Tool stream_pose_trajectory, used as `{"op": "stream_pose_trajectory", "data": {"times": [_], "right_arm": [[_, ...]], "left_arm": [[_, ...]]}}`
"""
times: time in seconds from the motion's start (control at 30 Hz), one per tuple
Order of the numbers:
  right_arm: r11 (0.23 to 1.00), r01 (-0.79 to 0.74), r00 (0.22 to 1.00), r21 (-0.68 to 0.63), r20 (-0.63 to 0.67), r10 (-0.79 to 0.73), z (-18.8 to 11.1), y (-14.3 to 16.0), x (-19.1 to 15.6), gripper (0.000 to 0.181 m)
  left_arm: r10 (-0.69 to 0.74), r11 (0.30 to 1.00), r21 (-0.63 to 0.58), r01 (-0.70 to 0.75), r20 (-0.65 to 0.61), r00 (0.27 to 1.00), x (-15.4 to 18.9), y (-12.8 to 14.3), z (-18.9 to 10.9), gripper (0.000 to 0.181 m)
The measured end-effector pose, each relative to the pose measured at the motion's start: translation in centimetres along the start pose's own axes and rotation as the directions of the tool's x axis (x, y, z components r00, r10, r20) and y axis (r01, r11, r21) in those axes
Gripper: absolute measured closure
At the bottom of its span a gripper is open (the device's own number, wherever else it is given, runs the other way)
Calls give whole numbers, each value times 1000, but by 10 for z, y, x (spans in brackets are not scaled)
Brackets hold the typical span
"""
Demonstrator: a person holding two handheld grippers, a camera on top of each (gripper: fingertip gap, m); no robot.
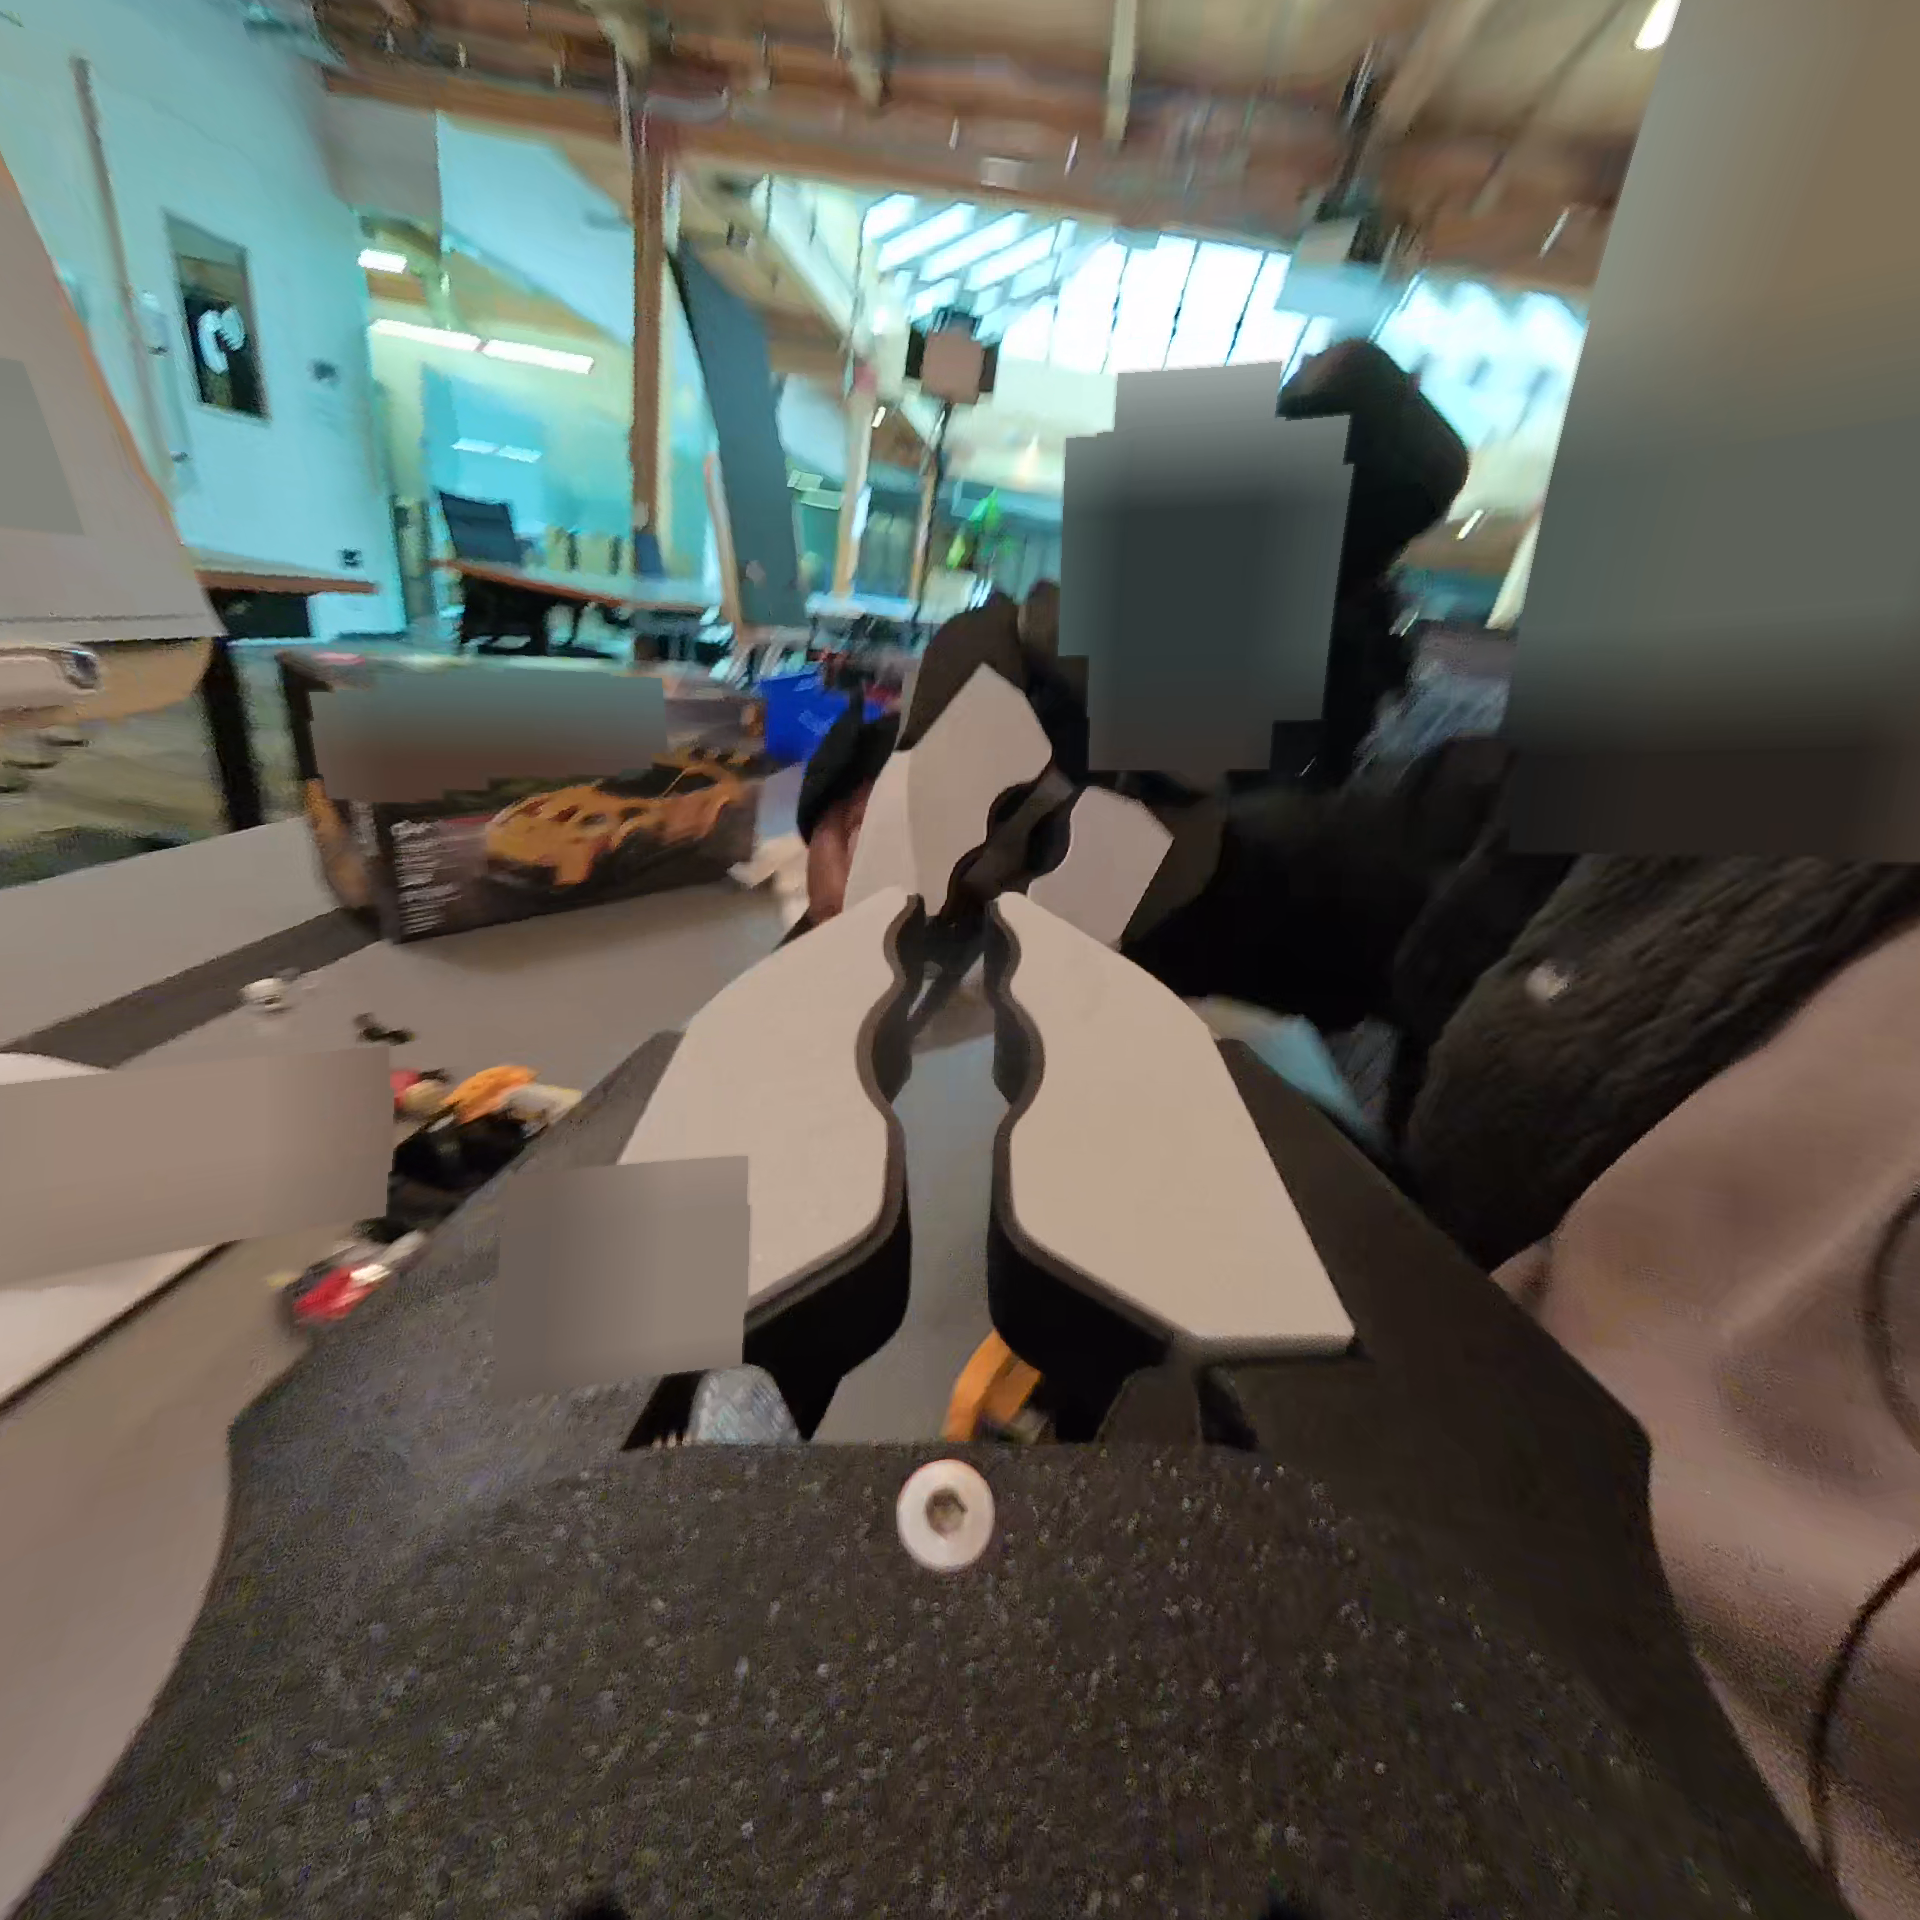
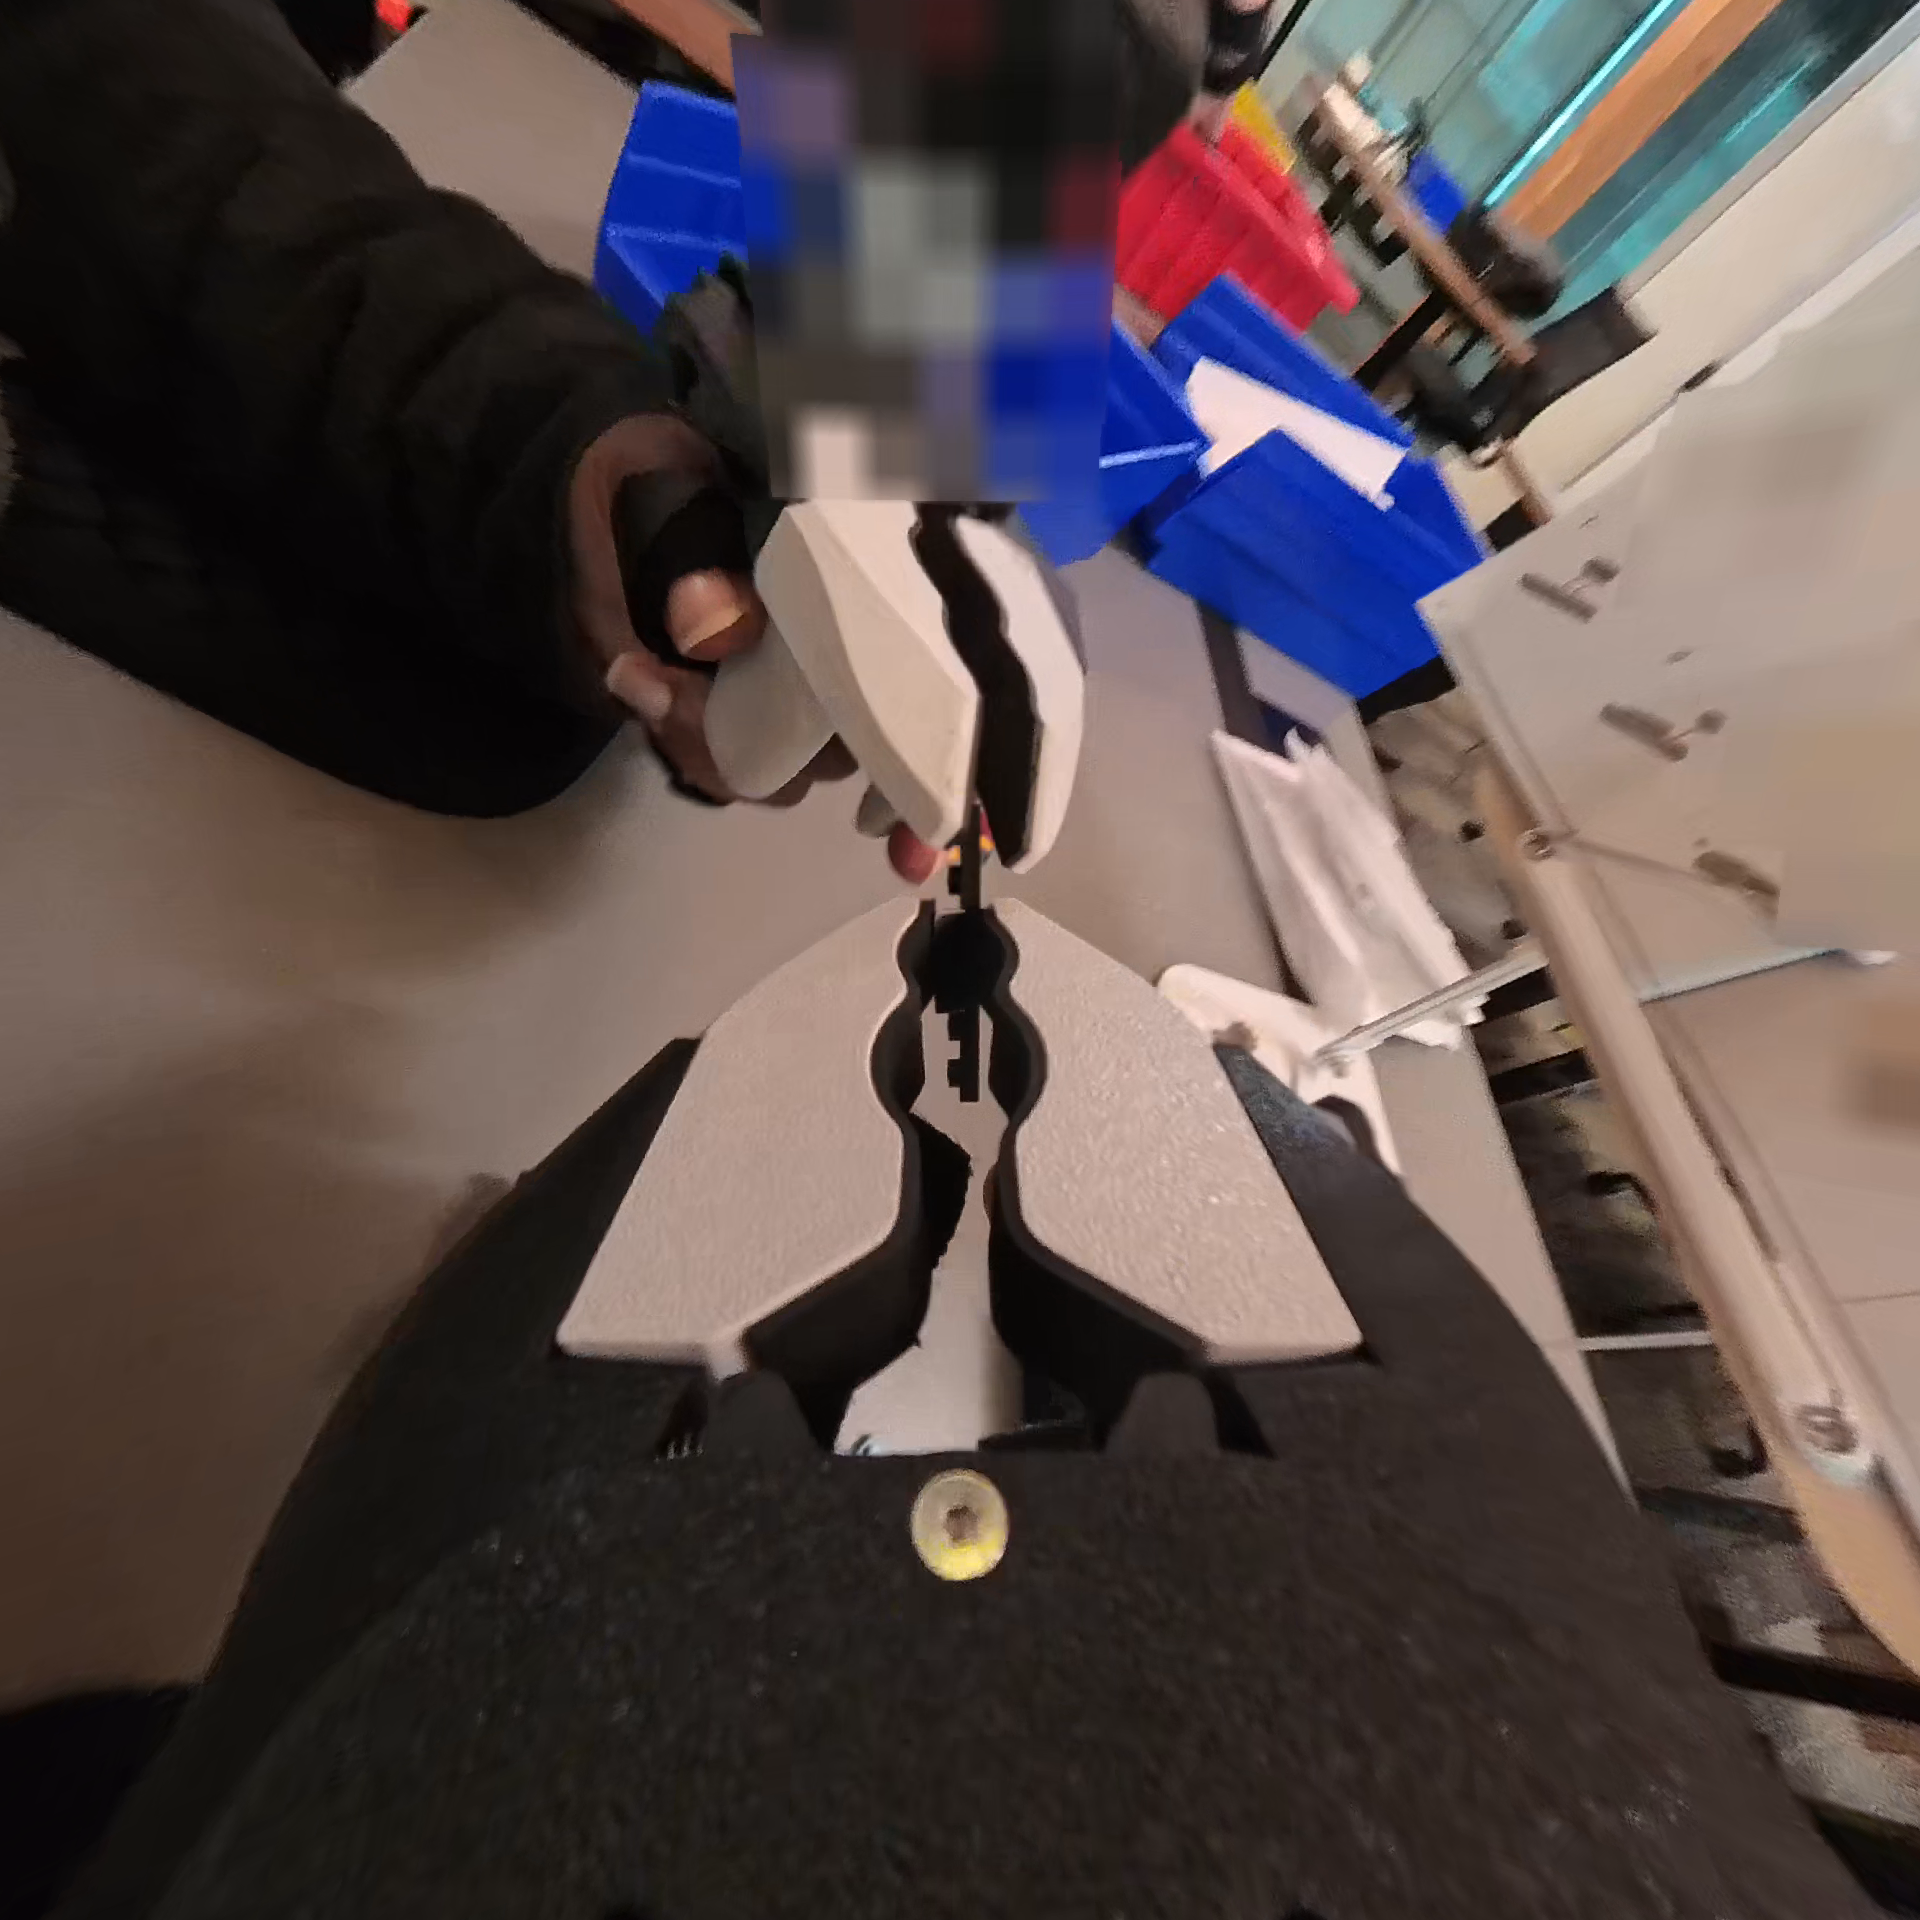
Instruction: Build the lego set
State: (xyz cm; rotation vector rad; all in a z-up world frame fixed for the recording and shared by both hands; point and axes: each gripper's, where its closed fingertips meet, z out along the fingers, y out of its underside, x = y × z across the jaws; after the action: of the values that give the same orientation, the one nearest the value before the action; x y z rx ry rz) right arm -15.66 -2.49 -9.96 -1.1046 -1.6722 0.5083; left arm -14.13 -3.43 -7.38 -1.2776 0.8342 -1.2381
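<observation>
Two grippers meet tip to tip, the left gripper (image 1: 951, 940) and right gripper (image 2: 961, 935) both clamping one black lego piece (image 2: 961, 1023).

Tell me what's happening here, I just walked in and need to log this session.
A person holds two white-fingered handheld grippers tip to tip above the grey table. The right gripper is clamped on a thin black studded lego piece, and the left gripper is closed on a black piece at the same joint, apparently pressing the parts together. Loose yellow, black and red lego parts and the set's box picturing a yellow car sit on the table.
</observation>
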Motion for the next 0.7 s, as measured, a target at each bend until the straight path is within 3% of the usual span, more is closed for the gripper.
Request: {"op": "stream_pose_trajectory", "data": {"times": [0.1,0.2,0.33,0.47,0.57,0.7], "right_arm": [[994,-61,991,-88,111,71,5,17,-8,174],[975,-117,964,-189,214,157,10,38,-14,174],[910,-247,860,-333,358,364,22,72,-29,174],[840,-307,750,-448,429,503,35,108,-47,172],[841,-266,770,-471,420,479,43,125,-51,172],[859,-203,836,-471,373,402,44,131,-45,161]], "left_arm": [[136,977,-178,-121,74,988,-9,19,1,172],[129,939,-335,-82,121,984,-22,46,1,175],[-154,889,-402,220,191,970,-38,82,0,175],[-554,696,-371,615,267,788,-53,120,-3,176],[-604,617,-383,687,329,726,-60,137,-6,176],[-612,579,-389,717,373,697,-64,146,-8,176]]}}
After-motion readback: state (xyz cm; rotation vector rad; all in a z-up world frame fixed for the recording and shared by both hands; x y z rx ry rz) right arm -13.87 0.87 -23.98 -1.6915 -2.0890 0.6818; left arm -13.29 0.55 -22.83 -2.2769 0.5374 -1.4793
